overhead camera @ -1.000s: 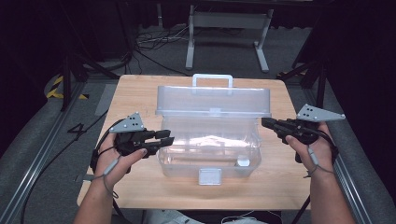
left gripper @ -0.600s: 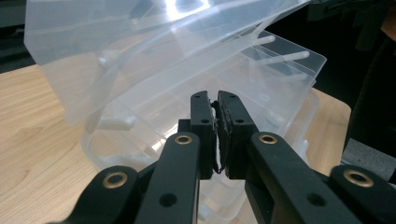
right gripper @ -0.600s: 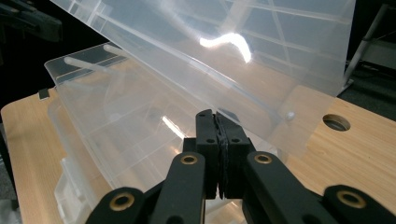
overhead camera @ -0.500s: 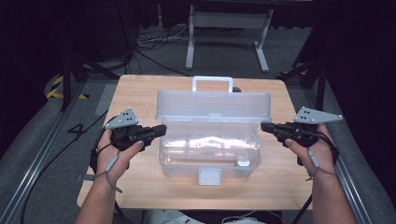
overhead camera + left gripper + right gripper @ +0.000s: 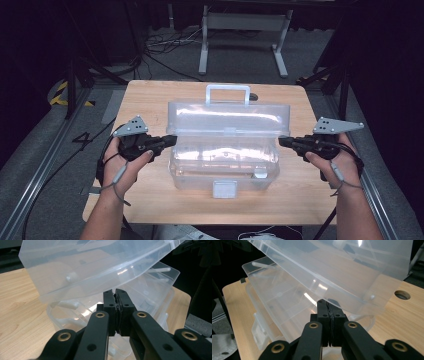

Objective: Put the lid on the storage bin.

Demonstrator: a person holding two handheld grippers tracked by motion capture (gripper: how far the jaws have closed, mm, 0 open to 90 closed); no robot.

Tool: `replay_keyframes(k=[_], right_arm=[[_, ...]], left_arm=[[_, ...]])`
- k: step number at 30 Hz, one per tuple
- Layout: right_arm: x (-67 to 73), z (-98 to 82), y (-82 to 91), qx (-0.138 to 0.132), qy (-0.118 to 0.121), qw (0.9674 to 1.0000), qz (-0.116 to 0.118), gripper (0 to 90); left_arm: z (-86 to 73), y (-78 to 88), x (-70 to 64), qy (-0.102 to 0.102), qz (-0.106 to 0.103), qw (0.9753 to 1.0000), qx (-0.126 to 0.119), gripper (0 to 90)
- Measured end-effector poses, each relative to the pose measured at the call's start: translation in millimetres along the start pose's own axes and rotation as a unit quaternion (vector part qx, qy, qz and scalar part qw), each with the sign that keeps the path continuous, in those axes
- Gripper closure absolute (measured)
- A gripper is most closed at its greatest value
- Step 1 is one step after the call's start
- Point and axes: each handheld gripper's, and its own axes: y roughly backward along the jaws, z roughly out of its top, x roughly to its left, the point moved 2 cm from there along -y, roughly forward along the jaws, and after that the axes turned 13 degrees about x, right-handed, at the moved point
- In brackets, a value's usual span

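Black jaws of the left gripper [image 5: 169,141] have just been closing and now stand pressed together with nothing between them, their tips at the left end of the clear plastic toolbox [image 5: 224,150], close under the raised lid's edge. A second ago they stood apart and reached further in over the box's left end; the left hand [image 5: 127,160] has since drawn slightly back. The right gripper [image 5: 283,142] is likewise clamped tight on nothing, its tips at the box's right end, much as before. From each gripper view the closed jaws [image 5: 115,295] [image 5: 327,305] point at the tilted lid [image 5: 95,262] above the open base. The toolbox sits mid-table on the wooden tabletop [image 5: 150,100], lid propped open, handle [image 5: 227,92] at the far side, unmoved.
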Motion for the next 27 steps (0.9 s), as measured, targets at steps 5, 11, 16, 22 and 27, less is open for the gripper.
replay_keyframes(k=[5,11,16,22,27], right_arm=[[2.3,-0.8,-1.8,0.018,0.005,0.9998,0.002,89.0],[3.8,-1.5,-2.3,0.031,0.01,0.9995,0.004,88.9],[5.0,-2.9,-3.6,0.044,0.01,0.9989,0.01,88.9],[6.4,-4.4,-4.7,0.062,0.009,0.9979,0.02,88.8],[7.5,-6.0,-5.6,0.079,0.01,0.9964,0.026,88.7]], left_arm=[[0.0,1.2,-0.2,0.004,-0.003,1.0,0.006,89.4],[-0.2,1.8,-1.0,0.005,-0.002,0.9997,0.022,89.8],[-0.9,2.0,-2.1,0.005,-0.002,0.9992,0.039,89.8],[-1.5,1.7,-5.2,-0.002,0.006,0.9977,0.067,89.9],[-2.1,1.5,-6.8,-0.006,0.008,0.9964,0.084,89.9]])
